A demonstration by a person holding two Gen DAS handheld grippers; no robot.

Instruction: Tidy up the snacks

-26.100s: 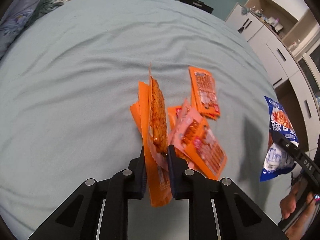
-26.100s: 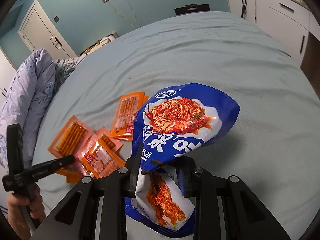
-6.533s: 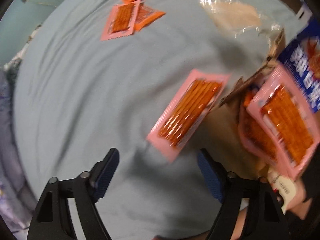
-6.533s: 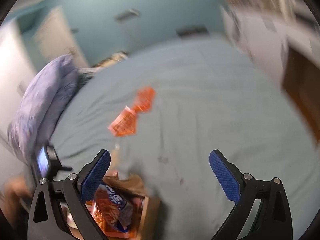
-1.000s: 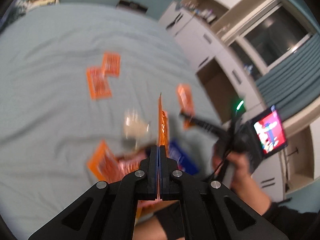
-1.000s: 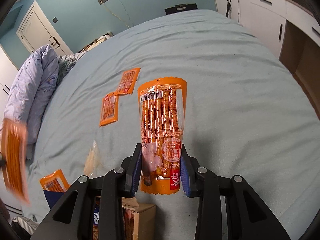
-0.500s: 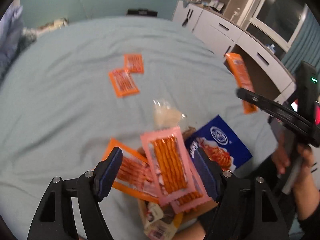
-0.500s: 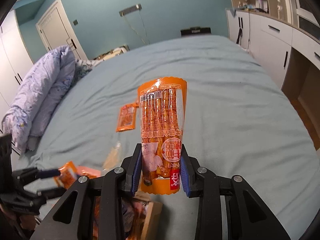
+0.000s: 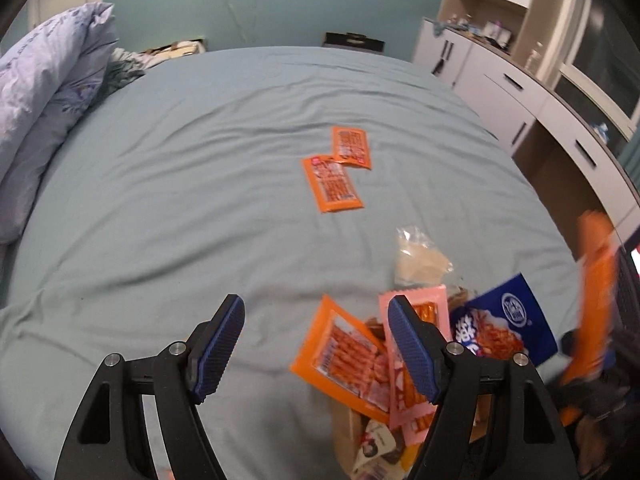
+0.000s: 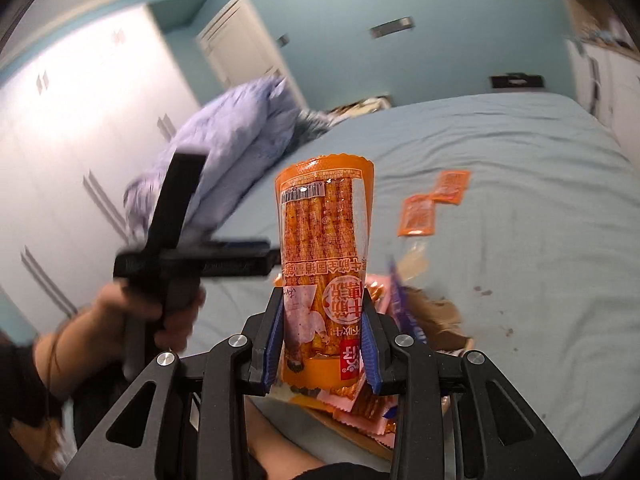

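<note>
My left gripper (image 9: 316, 344) is open and empty above the bed, just left of a cardboard box (image 9: 348, 436) that holds an orange packet (image 9: 340, 356), a pink packet (image 9: 412, 396) and a blue kimchi bag (image 9: 504, 332). My right gripper (image 10: 324, 336) is shut on an orange spicy-stick packet (image 10: 324, 256), held upright above the box (image 10: 436, 316). That packet shows blurred at the right edge of the left wrist view (image 9: 592, 300). Two orange packets (image 9: 336, 184) (image 9: 351, 147) lie farther out on the sheet.
A clear plastic bag (image 9: 418, 260) lies beside the box. A folded purple duvet (image 9: 44, 92) is at the left of the bed. White cabinets (image 9: 520, 92) line the right side. The light blue sheet (image 9: 180, 200) spreads around the snacks.
The left gripper has let go of the pink packet, which now lies in the box, and has swung back over the bed. The right gripper has brought its packet toward the box.
</note>
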